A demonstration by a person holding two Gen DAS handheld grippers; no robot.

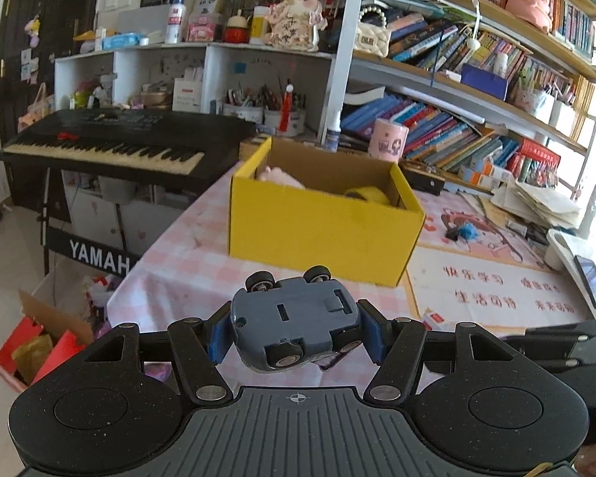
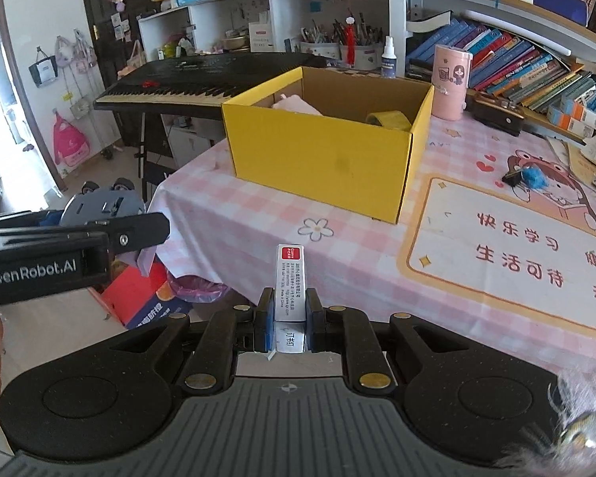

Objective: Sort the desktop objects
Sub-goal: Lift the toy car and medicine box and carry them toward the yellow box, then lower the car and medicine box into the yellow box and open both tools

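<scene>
Carrying 2 items toward 1 yellow cardboard box [image 2: 329, 151] on the pink-checked bench [image 2: 266, 214], we hold a hand-held gripper in each hand. The box stands open-topped ahead of both, with 1 pale pink soft item [image 2: 296, 104] and 1 yellow tape roll [image 2: 391, 119] already inside. The left hand-held gripper [image 1: 296, 332] is clamped on 1 grey toy car [image 1: 294, 326], upside down with its wheels up, its blue pads pressing the car's sides. The right hand-held gripper [image 2: 290, 318] is clamped tight on 1 slim silver staple box [image 2: 290, 278], which juts forward between the pads. Both loads hang above the bench's near edge, short of the box. To finish well, we judge each load should pass clear over the near wall before the pads part, 1 hand at a time, so the 2 do not collide. On the bench's printed mat lie 1 black binder clip [image 2: 512, 178] and 1 blue fuzzy item [image 2: 533, 177], touching, seemingly unsorted.
</scene>
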